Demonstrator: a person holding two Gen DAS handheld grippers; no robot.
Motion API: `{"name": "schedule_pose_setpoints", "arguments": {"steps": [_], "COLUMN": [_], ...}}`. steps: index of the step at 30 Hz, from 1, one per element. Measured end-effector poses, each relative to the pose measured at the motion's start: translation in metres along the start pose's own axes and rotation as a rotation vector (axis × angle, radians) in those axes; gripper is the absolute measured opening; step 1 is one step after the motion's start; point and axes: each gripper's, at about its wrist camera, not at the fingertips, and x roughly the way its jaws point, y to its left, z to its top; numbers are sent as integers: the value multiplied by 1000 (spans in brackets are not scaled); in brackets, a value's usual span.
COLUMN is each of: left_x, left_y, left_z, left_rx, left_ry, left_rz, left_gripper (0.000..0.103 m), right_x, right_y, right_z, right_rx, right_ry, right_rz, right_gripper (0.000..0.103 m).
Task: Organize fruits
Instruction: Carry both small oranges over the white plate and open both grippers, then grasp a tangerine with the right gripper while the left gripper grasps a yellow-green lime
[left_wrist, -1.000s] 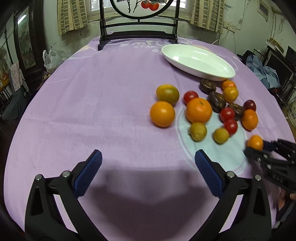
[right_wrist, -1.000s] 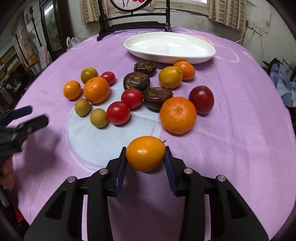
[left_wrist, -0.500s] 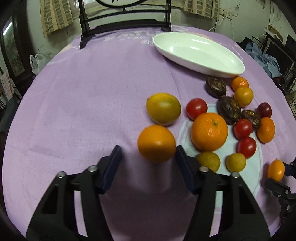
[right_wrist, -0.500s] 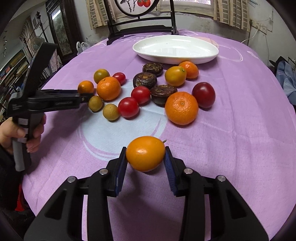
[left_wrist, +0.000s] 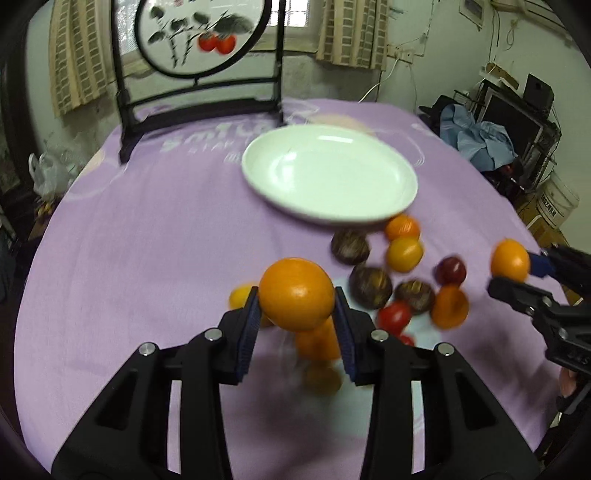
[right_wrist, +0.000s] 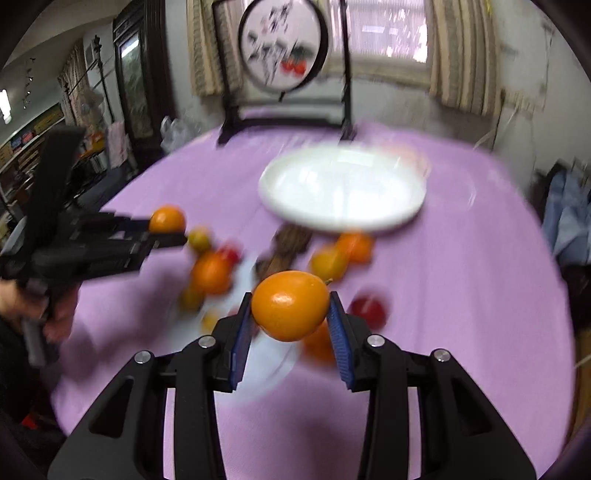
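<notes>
Both wrist fisheyes look forward along their fingers, raised above the purple tablecloth (left_wrist: 147, 229), facing the shared white oval plate (left_wrist: 328, 177) (right_wrist: 343, 188).

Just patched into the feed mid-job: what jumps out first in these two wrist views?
Each gripper is clamped on an orange fruit held above the purple tablecloth: the left gripper grips an orange, the right gripper a smaller orange fruit. Behind them sits a white plate with nothing in it. The remaining fruit lies scattered on the cloth just in front of the plate.
</notes>
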Motion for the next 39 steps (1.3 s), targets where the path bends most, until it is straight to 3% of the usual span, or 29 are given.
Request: {"name": "schedule_pose_setpoints", "arguments": {"steps": [2, 7, 14, 17, 18, 19, 21, 25, 27, 31, 39], "left_x": [18, 73, 131, 140, 139, 135, 121, 83, 63, 27, 2], "left_y": [-6, -6, -4, -4, -4, -6, -8, -11, -12, -14, -1], "left_z": [23, 77, 92, 91, 91, 90, 91, 85, 75, 45, -15], "left_rx": [-1, -89, -133, -146, -149, -148, -139, -110, -100, -70, -113], "left_ry": [9, 32, 128, 147, 140, 131, 95, 28, 7, -40, -44], "left_rz": [-2, 15, 37, 37, 25, 25, 42, 41, 42, 70, 84], "left_gripper": [39, 39, 39, 43, 54, 58, 75, 77, 85, 87, 89], "right_x": [21, 89, 142, 151, 148, 146, 136, 105, 87, 53, 25], "right_y": [-12, -48, -64, -64, -63, -62, -60, -55, -53, -41, -18], "right_z": [22, 54, 62, 63, 63, 63, 61, 50, 40, 8, -52], "right_rx": [-13, 48, 53, 59, 62, 62, 62, 58, 52, 22, 18], "right_ry": [-16, 52, 144, 168, 157, 148, 132, 100, 85, 77, 137], "right_rz": [-29, -52, -72, -62, -62, -66, -61, -52, -46, -31, -5], "right_gripper": [40, 40, 40, 51, 56, 56, 57, 57, 57, 57, 57]}}
